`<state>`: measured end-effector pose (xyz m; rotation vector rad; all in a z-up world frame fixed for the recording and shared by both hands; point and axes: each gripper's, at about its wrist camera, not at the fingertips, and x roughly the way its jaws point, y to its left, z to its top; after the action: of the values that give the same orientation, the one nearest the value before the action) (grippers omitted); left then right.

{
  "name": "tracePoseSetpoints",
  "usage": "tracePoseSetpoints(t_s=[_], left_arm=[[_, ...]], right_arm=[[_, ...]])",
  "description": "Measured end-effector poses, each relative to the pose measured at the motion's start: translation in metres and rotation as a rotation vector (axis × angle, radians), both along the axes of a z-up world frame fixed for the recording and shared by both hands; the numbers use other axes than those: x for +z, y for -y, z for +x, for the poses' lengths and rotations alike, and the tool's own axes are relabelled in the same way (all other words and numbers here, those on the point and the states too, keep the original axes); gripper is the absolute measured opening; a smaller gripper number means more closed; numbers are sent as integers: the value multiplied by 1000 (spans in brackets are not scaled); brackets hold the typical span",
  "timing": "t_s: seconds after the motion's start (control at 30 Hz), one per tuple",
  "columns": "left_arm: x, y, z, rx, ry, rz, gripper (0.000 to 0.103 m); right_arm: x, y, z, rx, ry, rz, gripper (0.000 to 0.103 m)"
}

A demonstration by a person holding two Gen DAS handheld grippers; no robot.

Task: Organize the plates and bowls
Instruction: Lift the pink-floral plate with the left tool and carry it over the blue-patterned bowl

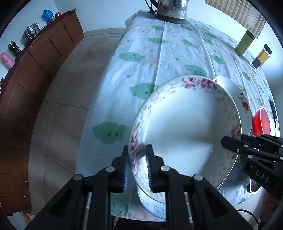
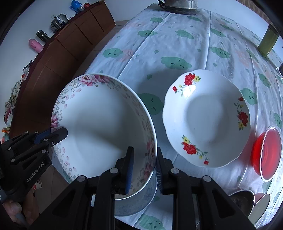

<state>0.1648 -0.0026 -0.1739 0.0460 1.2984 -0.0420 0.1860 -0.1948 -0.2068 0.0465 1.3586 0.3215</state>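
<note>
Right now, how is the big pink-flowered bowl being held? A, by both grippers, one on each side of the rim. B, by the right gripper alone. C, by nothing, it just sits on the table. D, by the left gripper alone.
A: the left gripper pinches one side of the pink-flowered bowl rim, and the right gripper pinches the opposite side.

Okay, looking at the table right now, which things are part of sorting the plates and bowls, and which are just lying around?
Part of the job:
- pink-flowered bowl, gripped at opposite rims by left gripper and right gripper
- red-flowered plate
- red bowl
- blue-patterned dish beneath the held bowl

Just lying about:
- kettle
- green tin
- spice jar
</note>
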Motion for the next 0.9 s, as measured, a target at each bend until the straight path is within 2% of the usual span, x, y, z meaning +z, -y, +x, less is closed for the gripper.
tracePoseSetpoints(t_s=[0.9], left_arm=[[-5, 6, -27, -11, -22, 13, 15]], right_arm=[[-7, 8, -33, 12, -11, -2, 25]])
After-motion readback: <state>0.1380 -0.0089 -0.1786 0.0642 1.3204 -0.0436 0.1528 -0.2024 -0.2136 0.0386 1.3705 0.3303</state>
